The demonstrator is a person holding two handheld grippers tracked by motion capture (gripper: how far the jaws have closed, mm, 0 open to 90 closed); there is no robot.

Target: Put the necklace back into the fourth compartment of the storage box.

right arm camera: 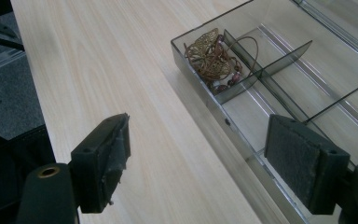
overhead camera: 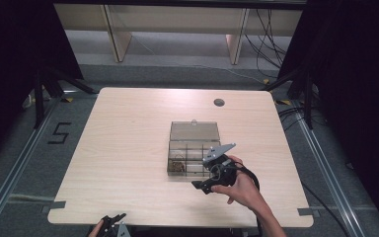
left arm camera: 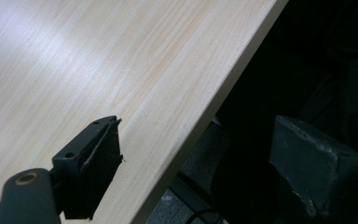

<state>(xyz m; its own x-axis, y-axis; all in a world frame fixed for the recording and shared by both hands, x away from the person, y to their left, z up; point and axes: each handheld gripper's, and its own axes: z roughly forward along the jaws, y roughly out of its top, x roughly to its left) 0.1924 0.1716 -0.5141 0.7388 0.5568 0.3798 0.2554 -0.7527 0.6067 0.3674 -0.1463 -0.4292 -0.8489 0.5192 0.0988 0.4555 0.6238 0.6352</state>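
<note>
A smoky clear compartment box (overhead camera: 194, 144) lies at the middle of the table with its lid (overhead camera: 195, 131) folded back. A gold filigree ornament on a brown cord with beads (overhead camera: 178, 165) sits in its front-left compartment. In the right gripper view the ornament (right arm camera: 209, 58) fills the far end cell of the box (right arm camera: 200, 88). My right gripper (overhead camera: 205, 177) hangs at the box's front right corner, open and empty (right arm camera: 200, 126), with one jaw over bare table and the other over the box. My left gripper (overhead camera: 113, 219) is open at the table's near edge (left arm camera: 196, 126), straddling it.
A round cable hole (overhead camera: 219, 102) sits near the table's far edge. Stand legs (overhead camera: 47, 84) and floor rails flank the table (overhead camera: 128, 148), and a "5" (overhead camera: 59, 133) is marked on the floor at left. The box's other compartments hold nothing.
</note>
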